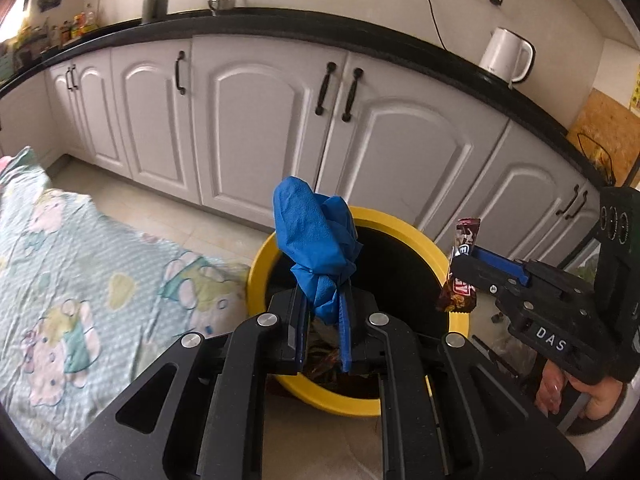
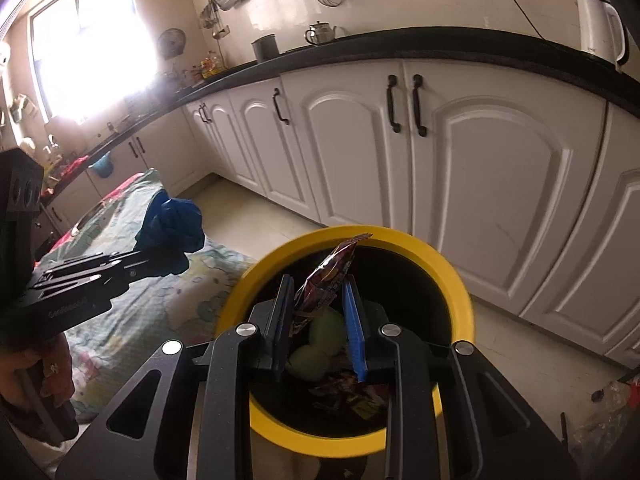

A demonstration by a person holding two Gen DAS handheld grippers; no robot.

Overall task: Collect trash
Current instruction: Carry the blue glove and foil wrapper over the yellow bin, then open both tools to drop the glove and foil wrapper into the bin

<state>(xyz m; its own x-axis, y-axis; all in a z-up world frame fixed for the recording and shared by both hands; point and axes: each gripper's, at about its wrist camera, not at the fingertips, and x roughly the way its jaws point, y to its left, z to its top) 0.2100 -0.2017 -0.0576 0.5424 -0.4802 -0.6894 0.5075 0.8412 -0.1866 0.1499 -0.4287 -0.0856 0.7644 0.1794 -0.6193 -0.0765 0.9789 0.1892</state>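
The left claw (image 1: 324,320) is being kept narrow, its two fingers pressed onto a crumpled blue glove (image 1: 316,240); the glove is being held upright, bulging above the fingertips, over the near left part of the yellow-rimmed bin (image 1: 460,324); in the right wrist view the same left claw (image 2: 176,258) is being seen from the side with the blue glove (image 2: 172,220) bunched at its tip, above the patterned sheet (image 2: 132,320) and just left of the bin (image 2: 240,292); the right claw (image 2: 318,320) is being held partly closed, a snack wrapper (image 2: 328,276) being gripped between its fingers and tilted so that its upper end is pointing toward the far rim; the wrapper is being held directly above the bin's dark opening; in the left wrist view the right claw (image 1: 464,276) is being seen at the bin's right rim with the wrapper (image 1: 460,268) standing upright in it; inside the bin two pale green balls (image 2: 316,344) and crumpled wrappers (image 2: 356,396) are lying at the bottom; white cabinet doors (image 1: 248,128) are standing behind the bin, beneath a black table (image 1: 280,20) carrying a white kettle (image 1: 508,56)
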